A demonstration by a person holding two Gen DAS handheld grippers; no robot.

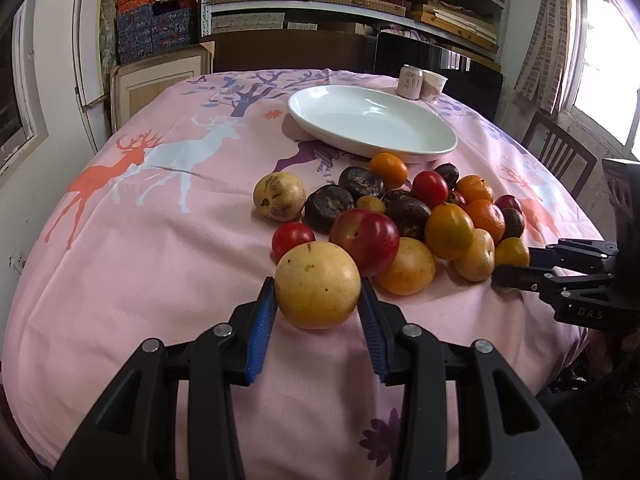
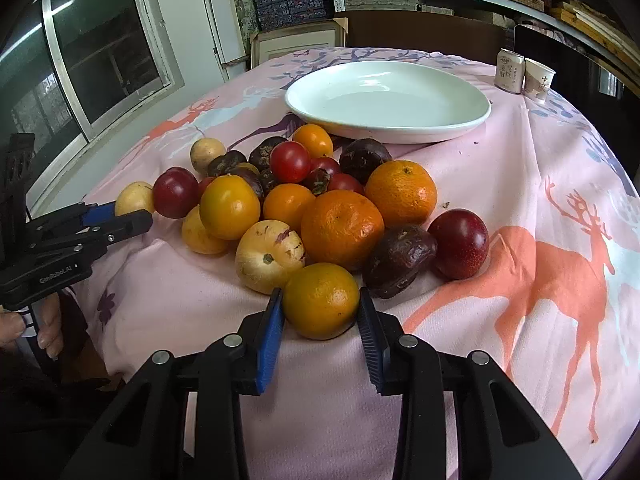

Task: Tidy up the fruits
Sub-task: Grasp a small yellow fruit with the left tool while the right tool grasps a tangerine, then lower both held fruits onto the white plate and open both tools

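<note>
Left claw (image 1: 318,300): jaws partly closed, blue pads pressed against both sides of a pale yellow fruit (image 1: 318,285) at lower centre of the left wrist view. The fruit sits at the near edge of the pile; whether it is lifted clear of the cloth cannot be determined from this angle.

Right claw (image 2: 320,308): jaws drawn in on a small yellow-orange citrus (image 2: 321,301) at lower centre of the right wrist view, a pad touching each side. This fruit is the nearest of the pile, just beside a cream speckled fruit (image 2: 270,256) to its left and a dark wrinkled fruit (image 2: 398,260) to its right.

Fruit pile (image 2: 304,196): heaped mid-frame on the counter, comprising two large oranges (image 2: 342,230), red plums (image 2: 460,244), cherry tomatoes (image 2: 290,162), dark purple fruits and further yellow ones, most touching one another.

White plate (image 2: 460,120): above the pile in the frame, just beyond it, nothing on it.

Pink deer-print tablecloth (image 2: 540,200): covers the counter under all items.

A can (image 2: 509,71) and a paper cup (image 2: 539,79): side by side at upper right, behind the plate.

A person's hand (image 2: 24,328) shows at the left edge, under the other claw's handle.
</note>
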